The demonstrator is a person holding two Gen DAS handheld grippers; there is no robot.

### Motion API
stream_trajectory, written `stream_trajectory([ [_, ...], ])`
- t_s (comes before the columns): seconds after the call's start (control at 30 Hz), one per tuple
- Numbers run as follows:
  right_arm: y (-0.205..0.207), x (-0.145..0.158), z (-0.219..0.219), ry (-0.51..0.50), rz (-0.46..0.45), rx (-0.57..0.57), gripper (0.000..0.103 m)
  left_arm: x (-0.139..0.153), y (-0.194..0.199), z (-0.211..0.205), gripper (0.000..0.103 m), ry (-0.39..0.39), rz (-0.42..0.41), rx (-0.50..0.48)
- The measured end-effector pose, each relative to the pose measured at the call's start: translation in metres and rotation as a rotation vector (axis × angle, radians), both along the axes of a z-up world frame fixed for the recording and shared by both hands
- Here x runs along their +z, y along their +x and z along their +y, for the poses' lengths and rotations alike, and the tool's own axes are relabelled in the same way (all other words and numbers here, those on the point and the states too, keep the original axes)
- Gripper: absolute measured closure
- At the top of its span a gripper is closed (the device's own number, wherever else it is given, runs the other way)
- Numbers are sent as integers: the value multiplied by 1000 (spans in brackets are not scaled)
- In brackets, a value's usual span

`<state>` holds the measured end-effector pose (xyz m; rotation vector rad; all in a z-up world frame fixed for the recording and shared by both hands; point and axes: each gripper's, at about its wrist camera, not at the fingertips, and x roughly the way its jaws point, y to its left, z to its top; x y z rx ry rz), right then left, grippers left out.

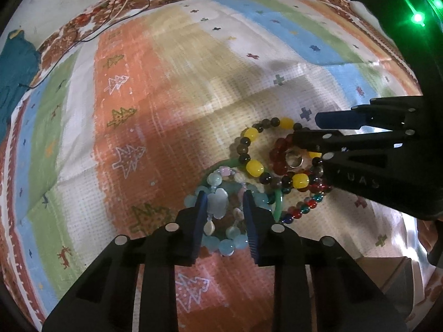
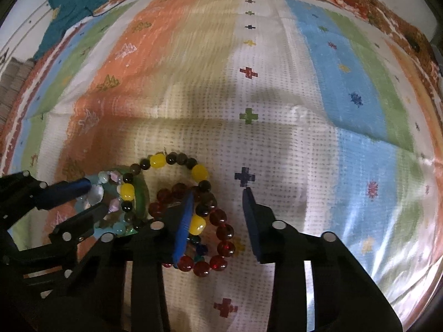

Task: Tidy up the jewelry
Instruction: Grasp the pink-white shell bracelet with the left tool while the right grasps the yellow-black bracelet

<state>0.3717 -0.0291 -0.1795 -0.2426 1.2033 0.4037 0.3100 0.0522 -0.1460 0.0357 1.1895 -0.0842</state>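
Observation:
A heap of bead bracelets lies on a striped cloth. My left gripper (image 1: 224, 197) is open, its fingers straddling a pale blue stone bracelet (image 1: 218, 203) with shell charms. Beside it lie a yellow-and-dark bead bracelet (image 1: 254, 166), a dark red bead bracelet (image 1: 279, 155) around a silver ring (image 1: 294, 160), a green band (image 1: 277, 202) and a small multicolour bead strand (image 1: 304, 204). My right gripper (image 2: 218, 193) is open; its left finger rests over the red bracelet (image 2: 221, 232) and the yellow-and-dark bracelet (image 2: 157, 161). In the left wrist view it (image 1: 307, 128) enters from the right.
The cloth (image 1: 155, 105) has orange, tan, white, blue and green stripes with tree and cross motifs. A teal garment (image 2: 77, 2) lies at the far left edge. Thin cables (image 1: 116, 13) run along the far edge. A cardboard box corner (image 1: 387, 271) shows at lower right.

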Motion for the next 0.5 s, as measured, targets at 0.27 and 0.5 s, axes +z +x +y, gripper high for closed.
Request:
stream_trajectory([
  [0.27, 2, -2, 4, 33, 20, 15, 88, -11, 1, 5, 95, 21, 14, 16],
  [0.5, -1, 3, 3, 28, -3, 23, 92, 3, -2, 12, 95, 0, -25, 50],
])
